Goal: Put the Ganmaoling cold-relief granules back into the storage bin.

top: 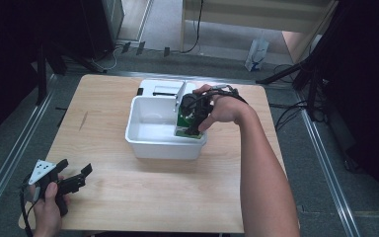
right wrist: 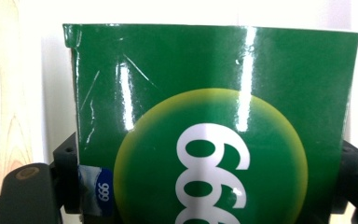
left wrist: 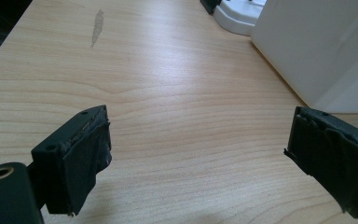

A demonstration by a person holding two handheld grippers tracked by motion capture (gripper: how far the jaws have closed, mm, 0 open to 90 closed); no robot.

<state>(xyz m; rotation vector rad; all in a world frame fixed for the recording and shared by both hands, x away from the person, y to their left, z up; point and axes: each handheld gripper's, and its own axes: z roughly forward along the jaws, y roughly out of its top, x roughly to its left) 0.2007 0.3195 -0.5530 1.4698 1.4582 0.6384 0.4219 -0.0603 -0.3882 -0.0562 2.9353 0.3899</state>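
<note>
A glossy green box (right wrist: 205,93) with a yellow-green circle and white "999" digits sits between the jaws of my right gripper (right wrist: 209,177), which is shut on its two sides. From above, that gripper (top: 193,121) reaches down into the right end of a white plastic bin (top: 148,143), and the green box (top: 185,129) stands low inside it. My left gripper (top: 74,178) rests near the table's front left corner, held by a hand. Its jaws stand wide apart over bare wood (left wrist: 196,154), nothing between them.
A white device (top: 162,88) sits behind the bin at the table's far side; its base (left wrist: 235,16) shows past the bin wall (left wrist: 317,51) in the left gripper view. A dark smudge (top: 83,120) marks the wood at left. Cables and stands surround the table.
</note>
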